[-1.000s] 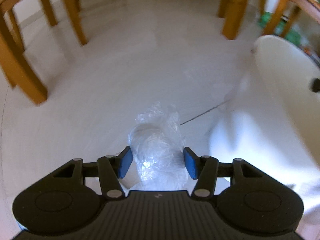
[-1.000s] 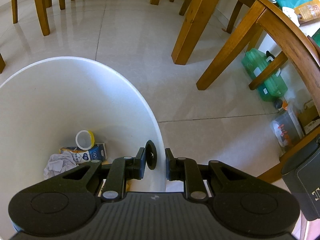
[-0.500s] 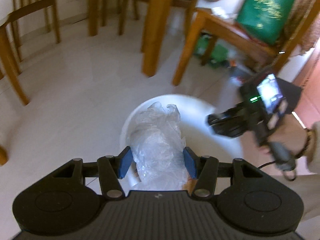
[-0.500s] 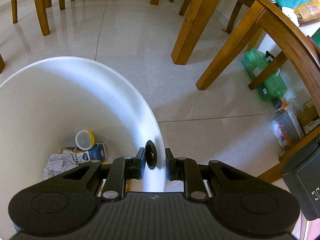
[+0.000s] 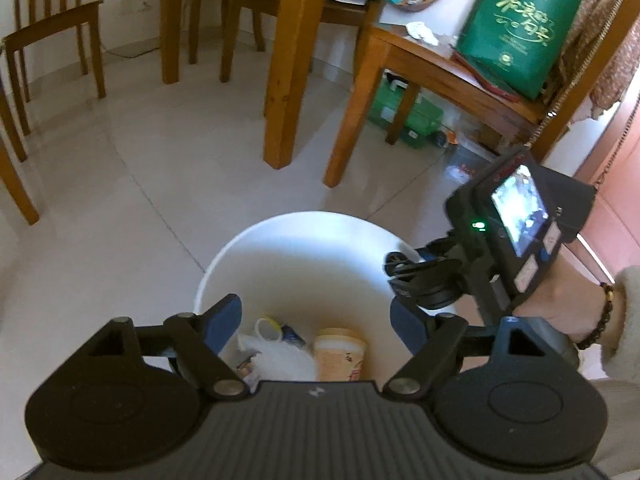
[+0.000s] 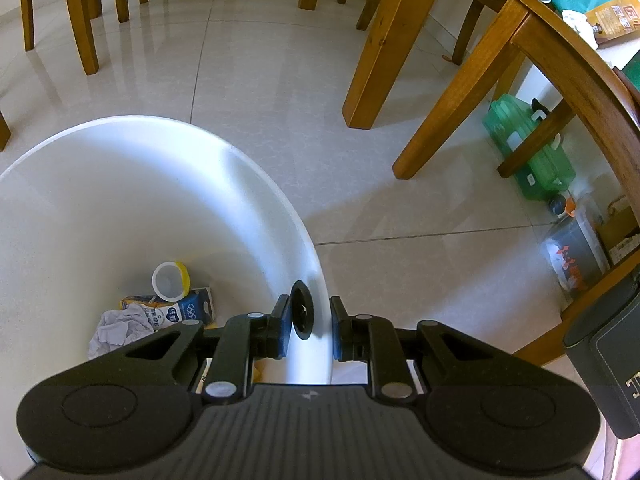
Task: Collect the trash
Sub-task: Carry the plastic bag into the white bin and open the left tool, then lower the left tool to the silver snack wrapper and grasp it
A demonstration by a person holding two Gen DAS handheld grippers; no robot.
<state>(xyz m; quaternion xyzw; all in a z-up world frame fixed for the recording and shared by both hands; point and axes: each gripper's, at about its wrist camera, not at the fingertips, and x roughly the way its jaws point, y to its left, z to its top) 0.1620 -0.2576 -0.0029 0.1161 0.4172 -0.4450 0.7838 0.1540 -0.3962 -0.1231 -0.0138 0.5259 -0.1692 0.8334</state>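
White bin point(image 6: 224, 184), yellow-rimmed cup point(image 6: 170, 278), green bag point(image 5: 520, 28)

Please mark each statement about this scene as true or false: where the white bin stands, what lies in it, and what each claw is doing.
1. The white bin stands on a table. False: it stands on the tiled floor.
2. The right claw grips the bin's rim. True.
3. The left claw holds a plastic bag. False: its jaws are opening, with nothing between them.
4. A paper cup lies in the bin. True.
5. The bin is empty. False: it also holds a milk carton.
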